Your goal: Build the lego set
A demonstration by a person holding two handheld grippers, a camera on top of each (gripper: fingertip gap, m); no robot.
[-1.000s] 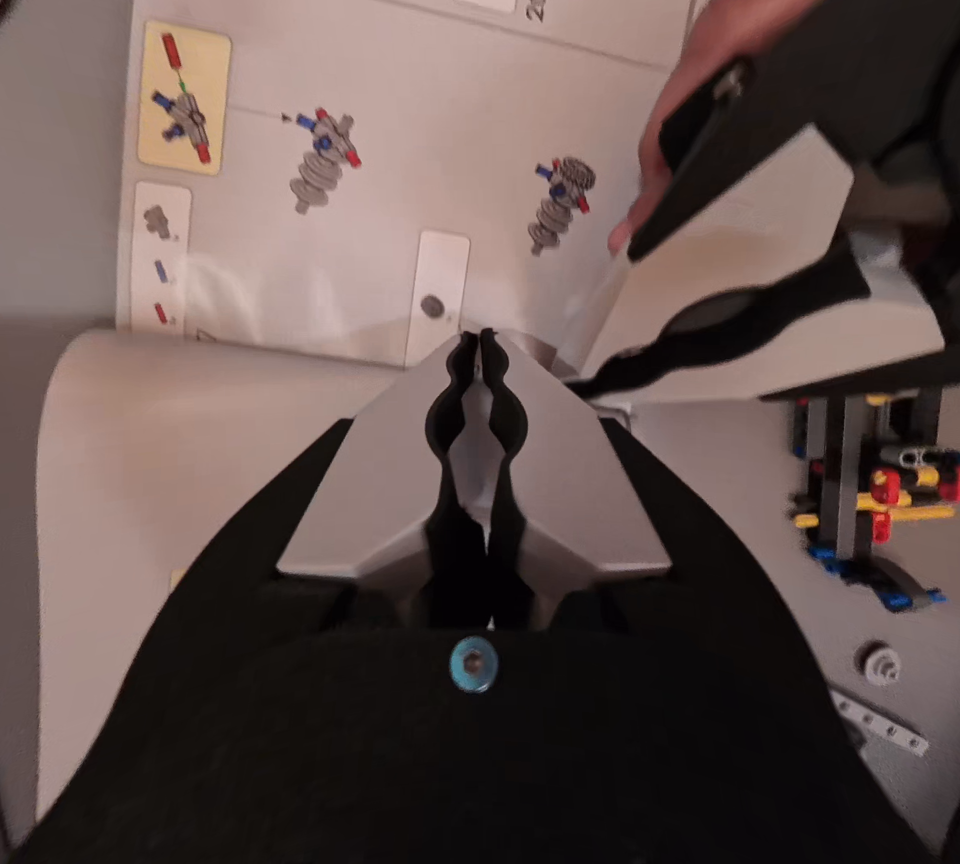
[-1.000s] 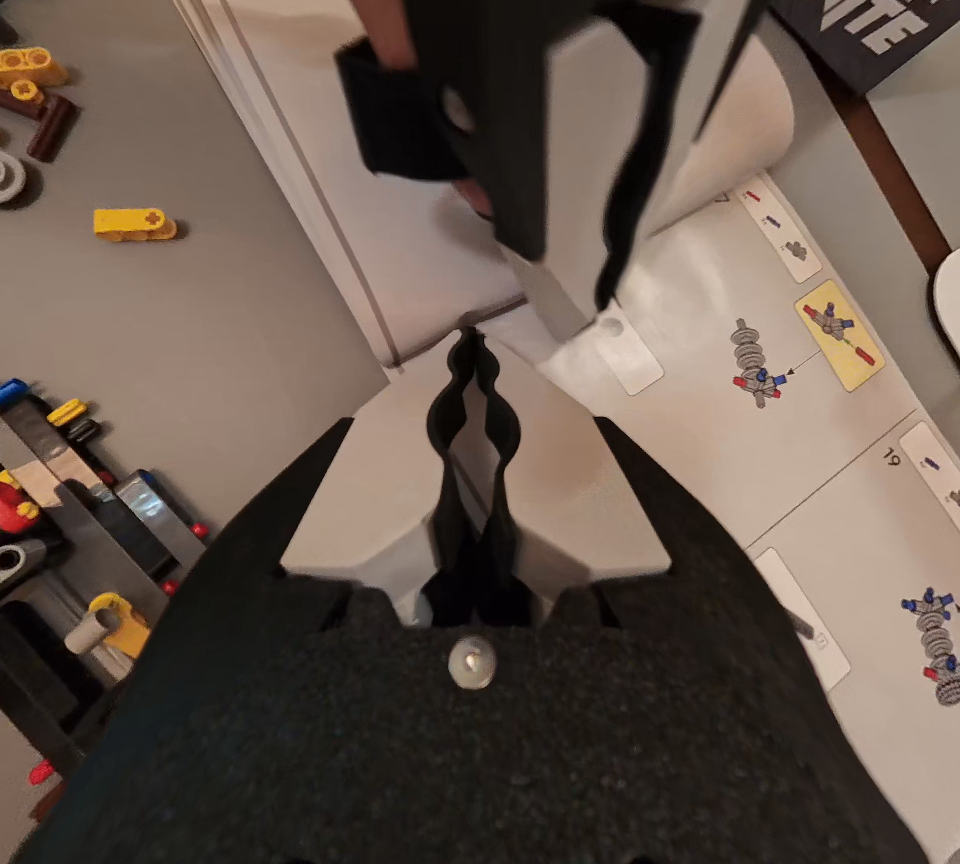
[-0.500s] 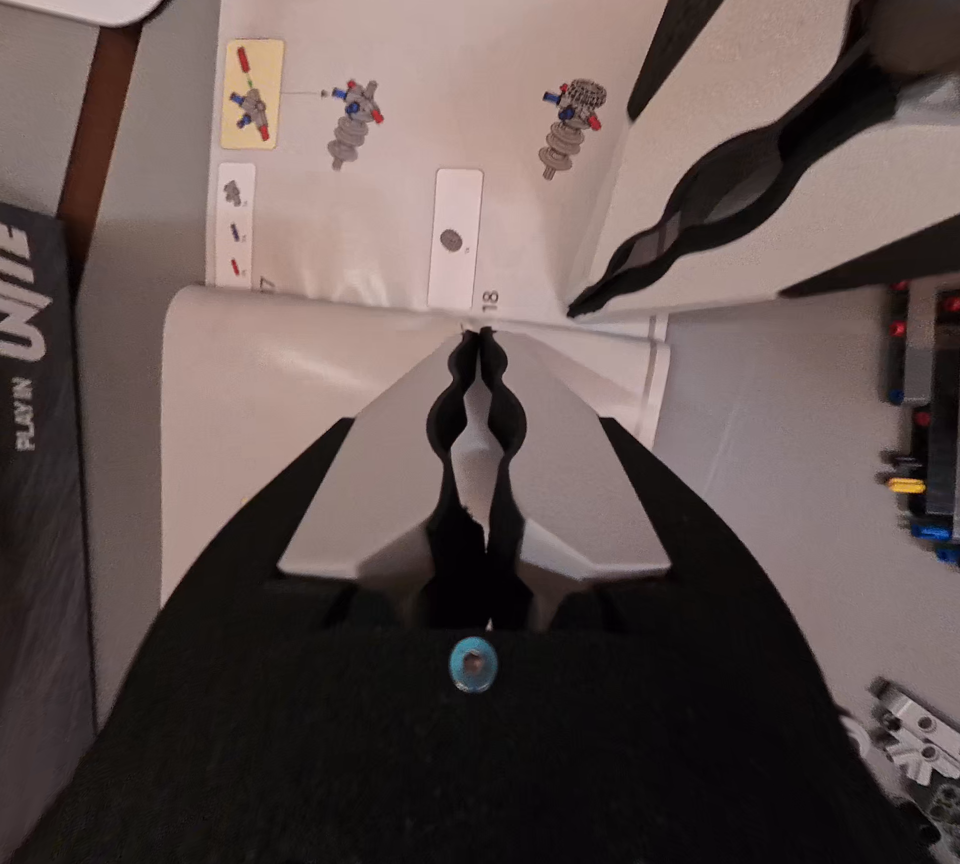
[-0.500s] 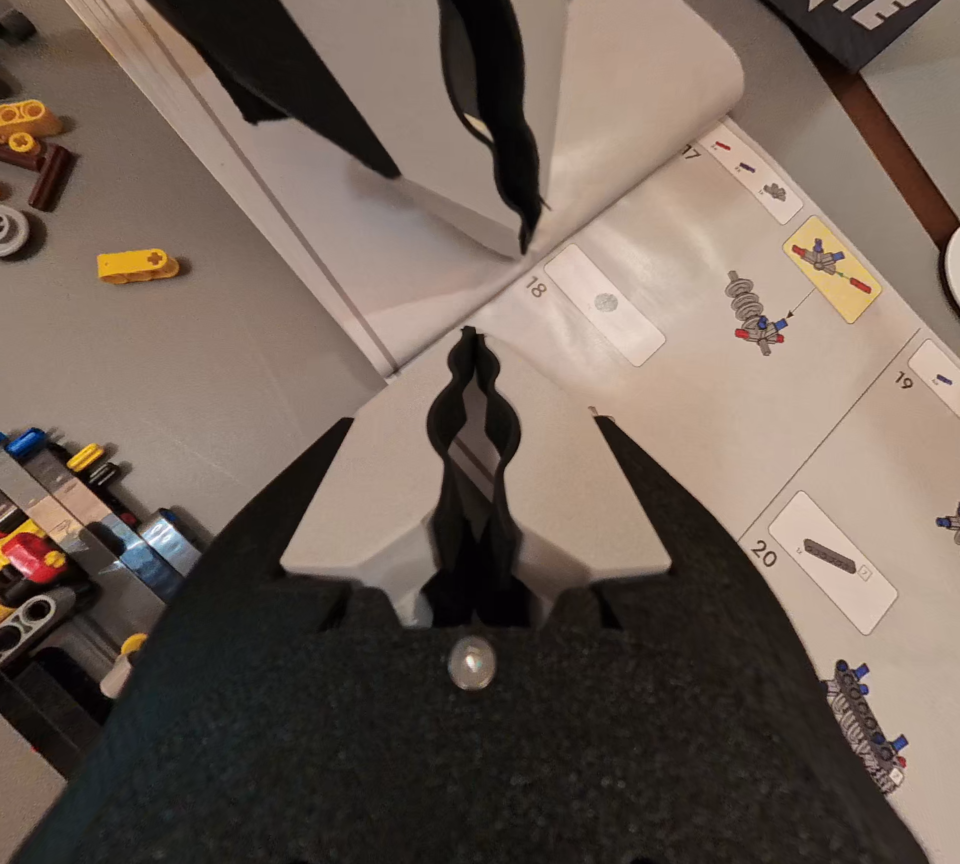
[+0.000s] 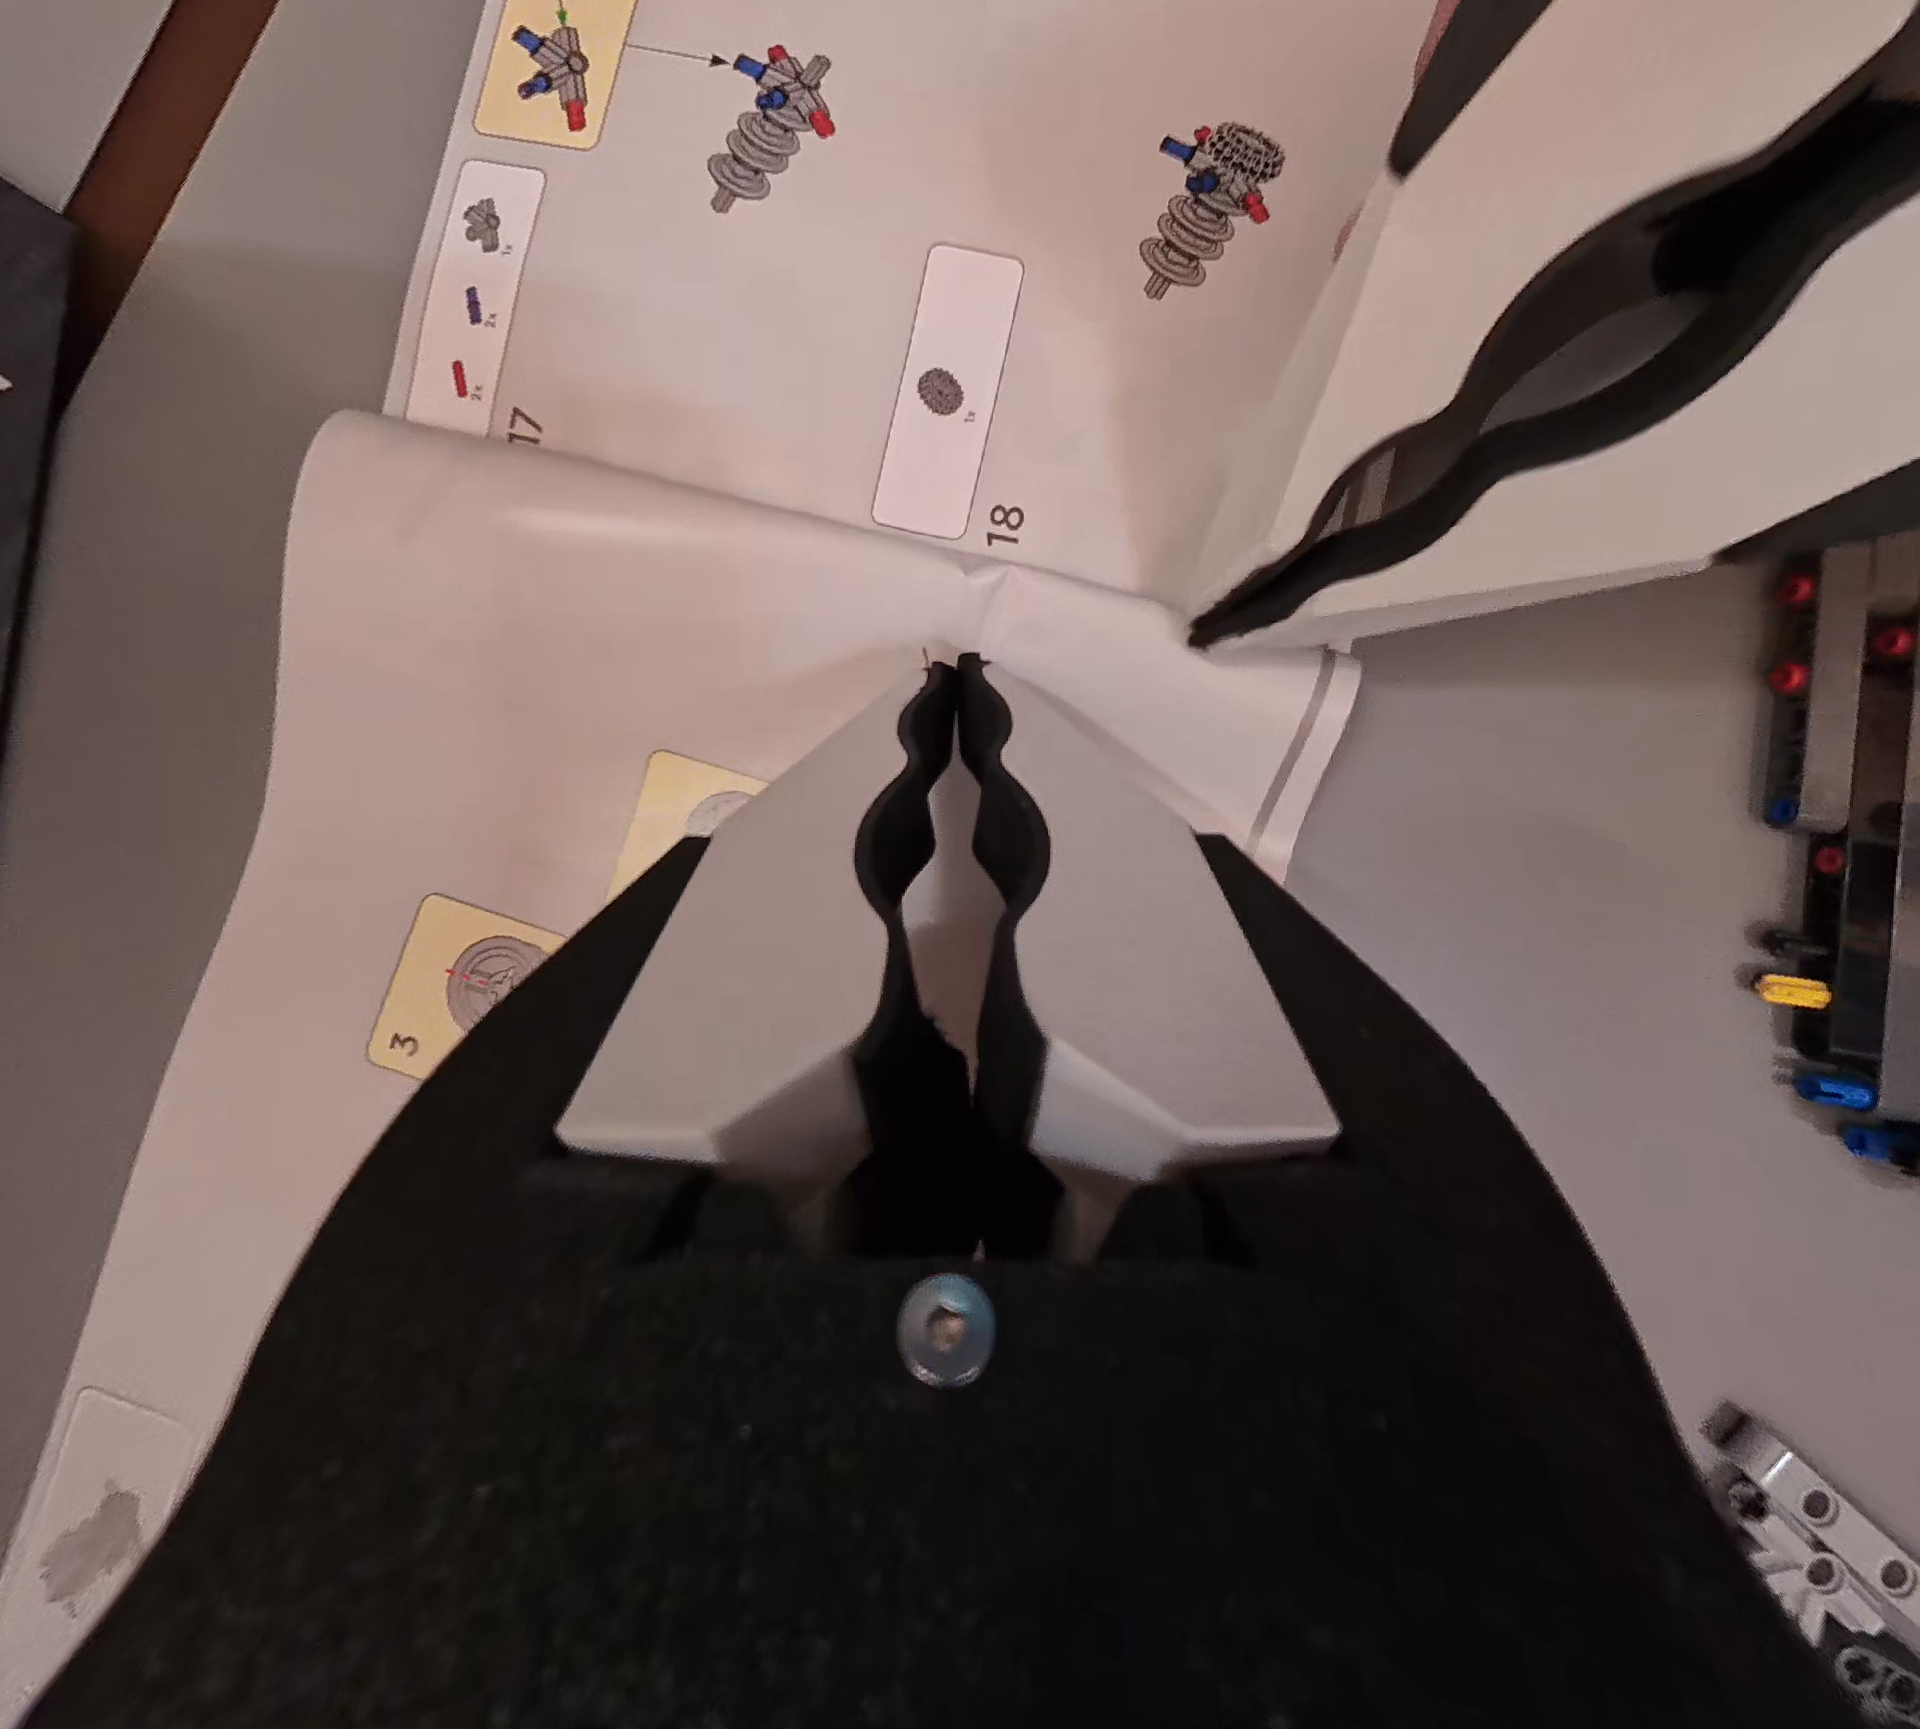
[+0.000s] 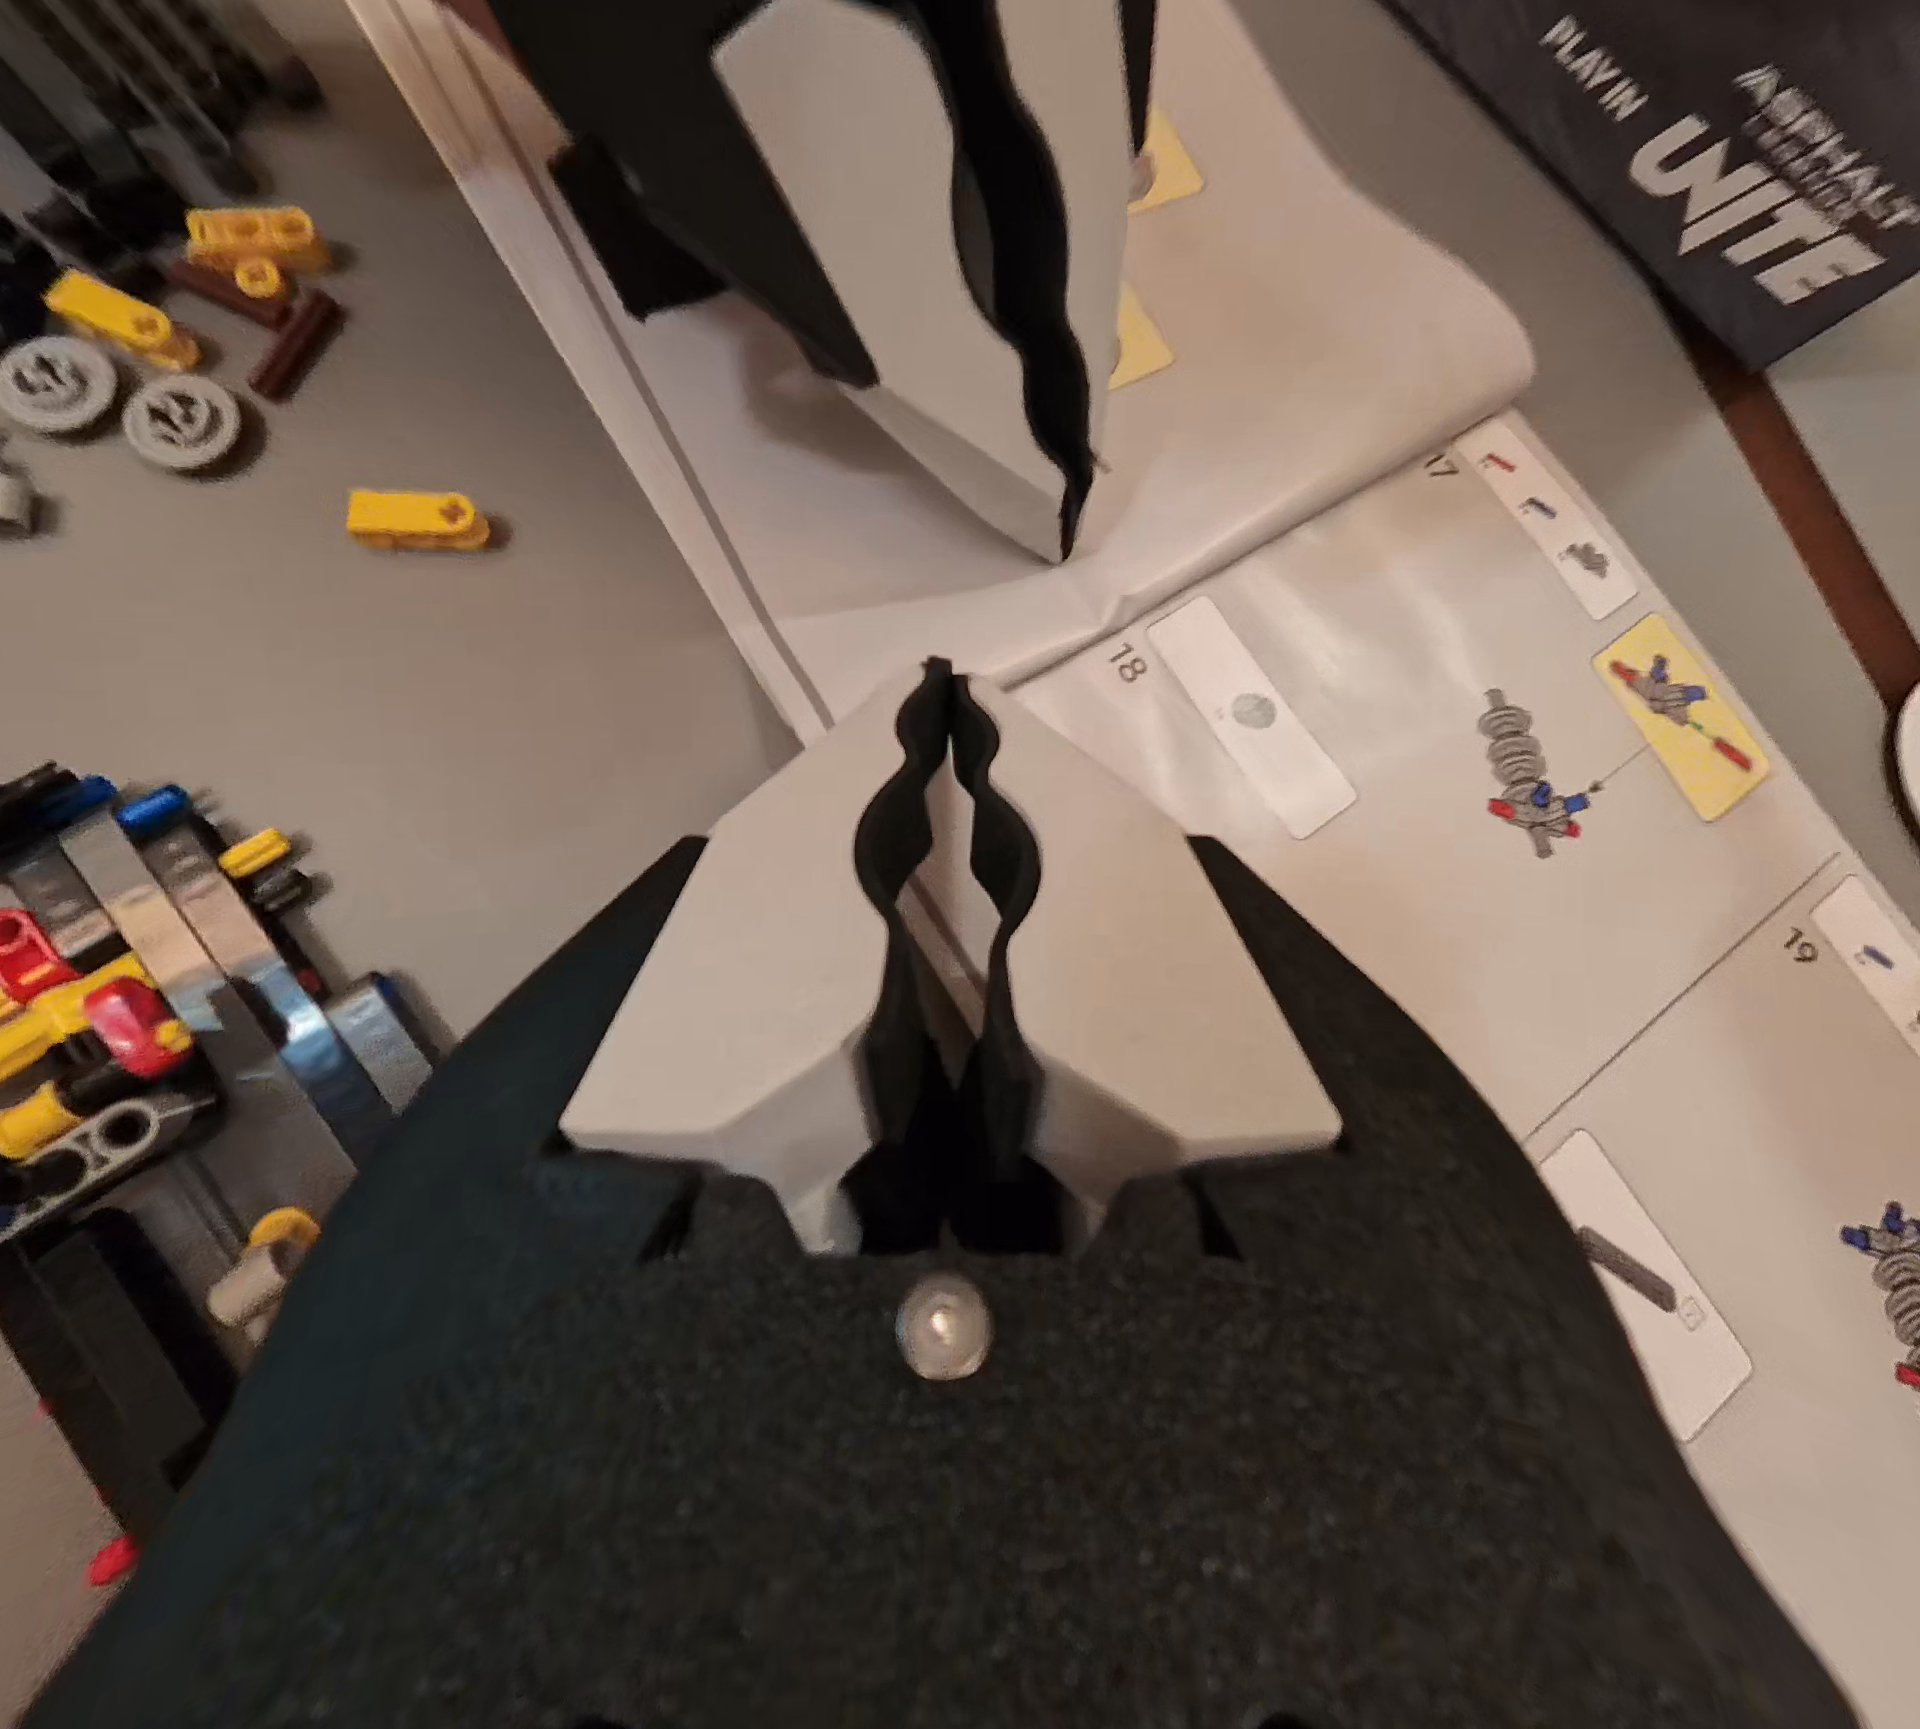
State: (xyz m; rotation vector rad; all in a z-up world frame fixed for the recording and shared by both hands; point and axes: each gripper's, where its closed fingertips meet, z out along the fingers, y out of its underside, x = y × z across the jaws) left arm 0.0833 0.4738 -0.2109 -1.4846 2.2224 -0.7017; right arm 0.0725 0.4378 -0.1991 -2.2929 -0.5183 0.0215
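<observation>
Lego parts lie scattered on the grey counter (image 6: 540,744) beside the open manual (image 5: 935,121), which both tools press flat along its fold. The left tool (image 5: 956,663), jaws together and clamped on nothing, sets its tip on the crease near the middle of the fold; the right tool (image 6: 940,666), jaws likewise together and empty, rests at the fold's end near the page edge. Each tool shows in the other's view, the two tips just apart. The fold's long axis runs from one tip to the other, so any further flattening, by this reading, would travel along that line. The half-built frame (image 6: 135,1025) sits left of the right tool, with a loose yellow piece (image 6: 416,519) and grey wheels (image 6: 125,401) farther off; in the left wrist view the frame (image 5: 1839,900) lies well off to the right, so the right tool is judged nearer the parts. Compared with a second ago, the curled page lies lower and flatter, a creased pucker now shows at the left tip, and a hand seen then near the right tool is out of the left wrist view
</observation>
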